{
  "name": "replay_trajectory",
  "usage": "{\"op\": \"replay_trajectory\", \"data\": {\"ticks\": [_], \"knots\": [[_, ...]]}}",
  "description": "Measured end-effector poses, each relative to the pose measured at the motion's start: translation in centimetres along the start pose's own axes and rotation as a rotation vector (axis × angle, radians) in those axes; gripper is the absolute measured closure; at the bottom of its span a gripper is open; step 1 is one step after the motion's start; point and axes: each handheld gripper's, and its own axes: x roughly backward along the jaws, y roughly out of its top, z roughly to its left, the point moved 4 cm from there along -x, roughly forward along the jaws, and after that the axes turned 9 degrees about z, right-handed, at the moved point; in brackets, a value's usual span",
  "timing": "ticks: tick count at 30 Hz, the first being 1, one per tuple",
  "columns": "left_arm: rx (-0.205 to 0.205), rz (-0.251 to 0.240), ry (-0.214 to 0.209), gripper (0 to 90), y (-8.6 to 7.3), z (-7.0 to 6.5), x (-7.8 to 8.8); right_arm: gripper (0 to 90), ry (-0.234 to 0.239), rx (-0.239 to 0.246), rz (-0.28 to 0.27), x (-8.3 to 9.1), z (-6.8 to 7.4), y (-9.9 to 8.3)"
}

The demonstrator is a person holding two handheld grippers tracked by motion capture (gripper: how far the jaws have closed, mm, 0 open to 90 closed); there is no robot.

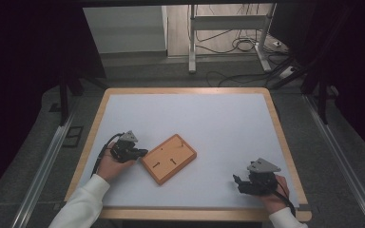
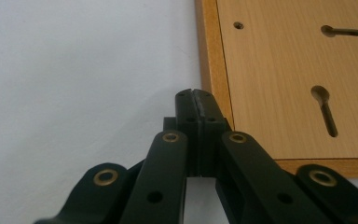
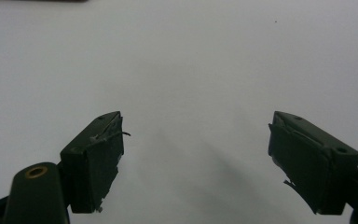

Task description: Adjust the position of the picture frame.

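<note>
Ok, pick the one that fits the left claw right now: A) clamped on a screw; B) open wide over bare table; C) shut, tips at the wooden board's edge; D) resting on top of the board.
C: the left claw has its jaws pressed together, tips beside the edge of the wooden board.

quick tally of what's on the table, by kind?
Wooden board: 1
Handheld grippers: 2, the left gripper with fingers shut beside the board, the right gripper with fingers open
Total: 3
</note>
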Motion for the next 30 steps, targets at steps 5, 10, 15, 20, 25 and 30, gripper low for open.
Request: {"op": "replay_trajectory", "data": {"ticks": [5,10,15,20,25,30], "knots": [[-0.009,0.005,-0.006,90.0,-0.1,-0.4,0.0,18.3,0.0,-0.004,0.002,0.0,0.0,0.0],[-0.012,0.007,-0.019,90.0,-0.3,-0.6,0.1,18.3,-0.006,0.006,0.004,0.0,0.0,0.0],[-0.009,0.006,-0.028,90.0,-0.3,-0.8,0.0,18.3,-0.009,0.01,0.005,-0.1,0.1,0.0],[-0.009,0.004,-0.032,90.0,-0.3,-1.0,0.0,18.3,-0.009,0.01,0.006,-0.1,0.1,0.0],[-0.016,0.005,-0.032,90.0,-0.4,-1.4,0.0,18.2,-0.008,0.009,0.007,-0.1,0.1,0.0],[-0.024,0.006,-0.036,90.0,-0.4,-1.8,0.0,18.2,-0.007,0.01,0.009,-0.1,0.1,0.0]]}}
